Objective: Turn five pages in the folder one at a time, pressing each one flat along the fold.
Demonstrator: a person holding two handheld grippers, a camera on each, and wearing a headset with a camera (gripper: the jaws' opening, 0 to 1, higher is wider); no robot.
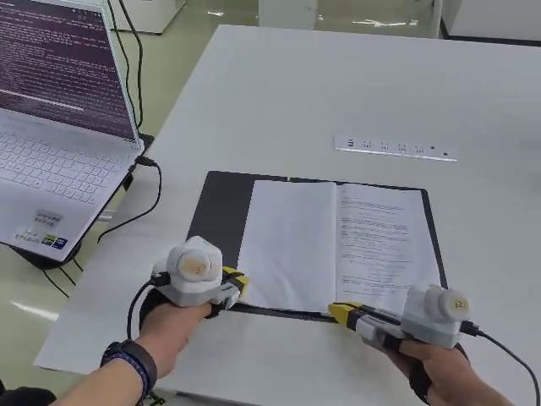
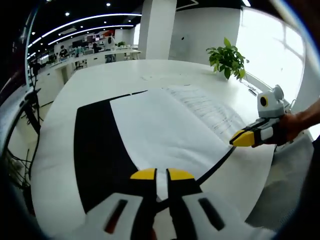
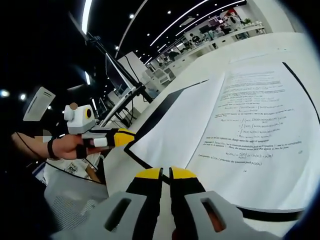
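I judge that I am between page turns. The folder [image 1: 221, 211] lies open on the white counter [image 1: 338, 85], directly in front of me, with its black cover showing along its left side and as a thin border at its right and near edges. A blank sheet [image 1: 287, 245] lies left of the folder's fold [image 1: 336, 245], and a printed page [image 1: 385, 241] lies right of it. Both look fairly flat, though the blank sheet seems to rise a little near the fold. I cannot tell from here how many of the five turns are done.

My left tool [image 1: 239, 282] sits at the folder's near edge by the lower left corner of the blank sheet. Its jaws are drawn narrow with a bare slit between them, and I see nothing gripped in them. My right tool [image 1: 338, 311] is at the same near edge, just below the foot of the fold. Its jaws are also narrow and empty, and they point in over the black border.

The next move, as I see it, is to run a tool along the fold if the blank sheet still needs pressing. Then I would lift one corner of the printed page with my right tool and take only that single leaf. The paper looks thin and slick, so two sheets could come up together.

Beyond the folder's far edge a power strip [image 1: 396, 148] lies on the counter, and off the folder's left side stands an open laptop [image 1: 51, 127].
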